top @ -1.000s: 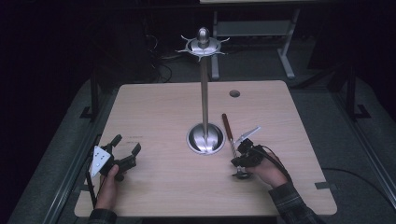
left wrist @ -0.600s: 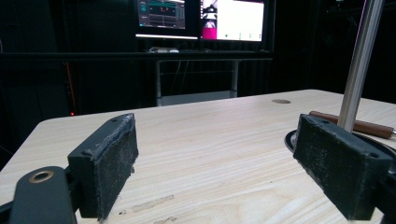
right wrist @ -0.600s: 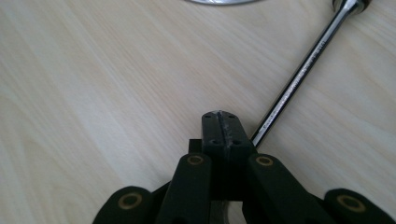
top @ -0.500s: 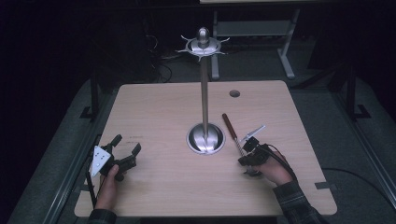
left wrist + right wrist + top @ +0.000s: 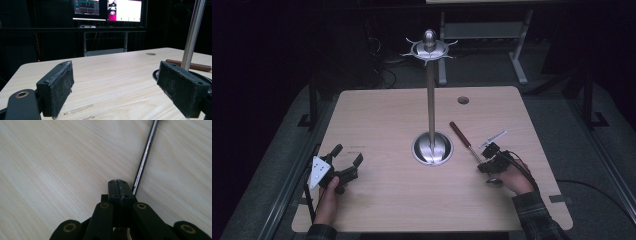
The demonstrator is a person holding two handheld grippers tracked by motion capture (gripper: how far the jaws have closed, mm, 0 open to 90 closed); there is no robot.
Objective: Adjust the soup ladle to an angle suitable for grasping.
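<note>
- near the front edge of the bench (image 5: 387,210), on the person's left, the left gripper (image 5: 343,169) sits in the person's left hand (image 5: 328,192); its jaws stand wide open with nothing between them, bare wood showing in the gap in the left gripper view.
- at the front right, the right gripper (image 5: 486,165) is in the person's right hand (image 5: 514,177); in the right gripper view its jaws are pressed flat together and grip nothing.
- a long utensil (image 5: 467,145) lies on the bench just beside those shut jaws. its thin metal shaft (image 5: 146,155) runs past the right side of the jaw tips in the right gripper view, very close to them; whether it touches them cannot be told.
- the utensil's reddish-brown handle (image 5: 459,133) points away toward the bench's middle, ending near the stand.
- mid-bench stands a metal stand (image 5: 431,100): a round shiny base (image 5: 432,149), an upright pole, and a spiked disc with a knob at the top.
- farther back, a round hole (image 5: 463,100) sits in the bench top.
- beyond the bench, lit monitors (image 5: 107,8) glow in the dark room.
</note>
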